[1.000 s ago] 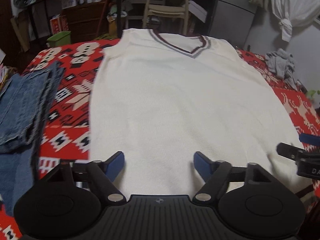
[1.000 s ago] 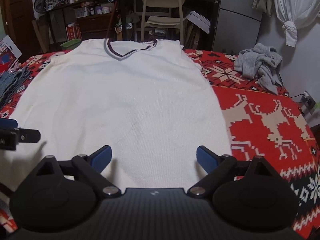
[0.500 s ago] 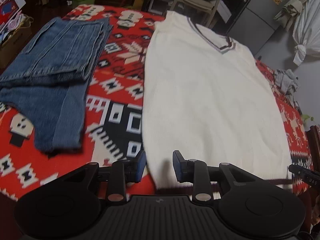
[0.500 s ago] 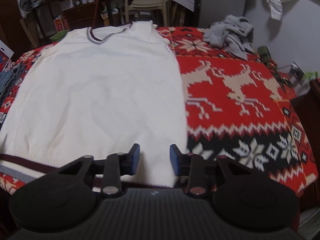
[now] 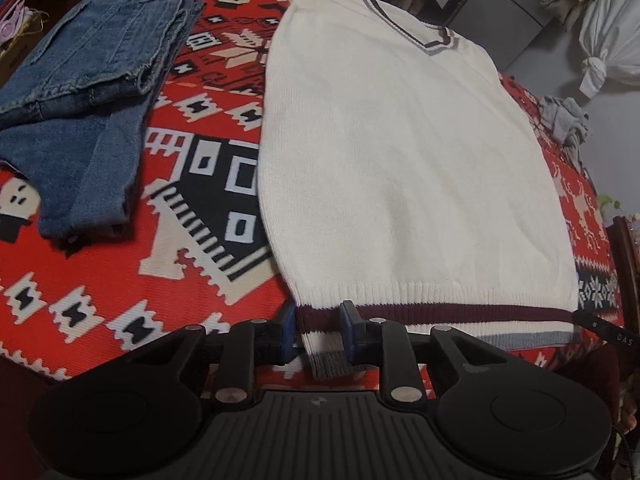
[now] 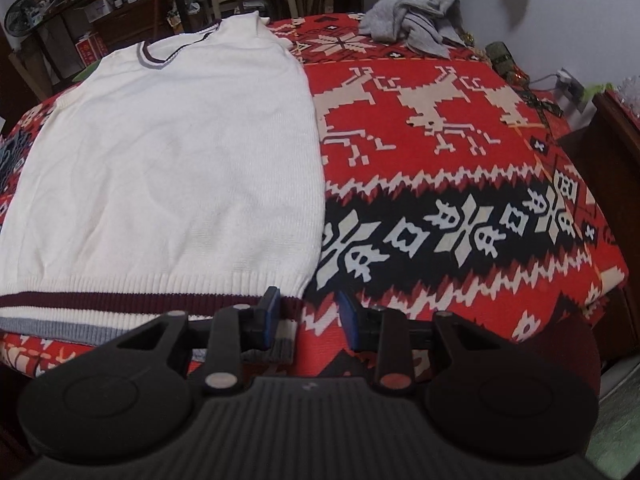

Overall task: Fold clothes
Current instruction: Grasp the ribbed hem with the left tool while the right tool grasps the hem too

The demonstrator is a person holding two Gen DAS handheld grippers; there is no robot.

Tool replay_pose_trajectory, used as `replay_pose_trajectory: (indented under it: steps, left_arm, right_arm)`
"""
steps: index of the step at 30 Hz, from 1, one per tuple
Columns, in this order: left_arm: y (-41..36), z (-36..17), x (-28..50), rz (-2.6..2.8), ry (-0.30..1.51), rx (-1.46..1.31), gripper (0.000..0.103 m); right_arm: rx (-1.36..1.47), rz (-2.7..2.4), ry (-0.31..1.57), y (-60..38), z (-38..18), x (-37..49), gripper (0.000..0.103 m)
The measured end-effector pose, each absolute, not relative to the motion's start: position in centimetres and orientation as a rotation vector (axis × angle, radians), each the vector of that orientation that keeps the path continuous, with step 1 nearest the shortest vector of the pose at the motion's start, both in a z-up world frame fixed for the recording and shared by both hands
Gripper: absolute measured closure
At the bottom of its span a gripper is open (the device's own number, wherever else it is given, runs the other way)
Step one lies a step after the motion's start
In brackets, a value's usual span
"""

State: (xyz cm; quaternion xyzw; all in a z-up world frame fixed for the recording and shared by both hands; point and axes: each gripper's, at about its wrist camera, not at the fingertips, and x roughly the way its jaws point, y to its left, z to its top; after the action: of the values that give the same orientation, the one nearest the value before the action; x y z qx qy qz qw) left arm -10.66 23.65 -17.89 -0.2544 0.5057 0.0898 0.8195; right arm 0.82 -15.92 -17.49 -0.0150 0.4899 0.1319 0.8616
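Presently one white vest (image 5: 400, 152) is lying flat; both grippers, left gripper (image 5: 318, 330) and right gripper (image 6: 307, 318), are straddling its near hem corners, fingers (image 5: 347, 326) parted, not clamping. One jeans pile (image 5: 80, 92) is lying left; "DAS" is showing.

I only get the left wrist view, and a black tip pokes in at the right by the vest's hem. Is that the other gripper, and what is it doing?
Observer: Yes. The right gripper is open and straddles the right hem corner of the white vest.
Operator: Has it got hold of the cloth?
Observer: Not yet. One finger is over the striped hem and the other finger is over bare red blanket.
Operator: Is there anything past that side that I can't see?
Observer: A wall socket with a cable running from it, beyond the blanket's far right corner.
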Motion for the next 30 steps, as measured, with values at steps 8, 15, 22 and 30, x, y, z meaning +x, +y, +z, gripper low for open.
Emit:
replay_pose_trajectory:
  steps: [8, 15, 22, 30]
  left_arm:
    - [23.5, -18.1, -10.7, 0.165, 1.077, -0.593, 0.08]
    - [23.3, -18.2, -11.0, 0.149, 1.086, -0.625, 0.08]
    - [23.6, -18.0, -10.7, 0.157, 1.063, -0.649, 0.08]
    - [23.4, -17.8, -11.1, 0.164, 1.055, -0.66, 0.08]
  right_arm:
    - [0.044, 0.336, 1.057, -14.9, -17.6, 0.6, 0.065]
    - [0.158, 0.347, 1.102, -15.8, -17.8, 0.5, 0.065]
    - [0.231, 0.361, 1.088, -16.1, -17.9, 0.4, 0.064]
    - [0.236, 0.323, 1.063, -15.3, -18.2, 1.2, 0.081]
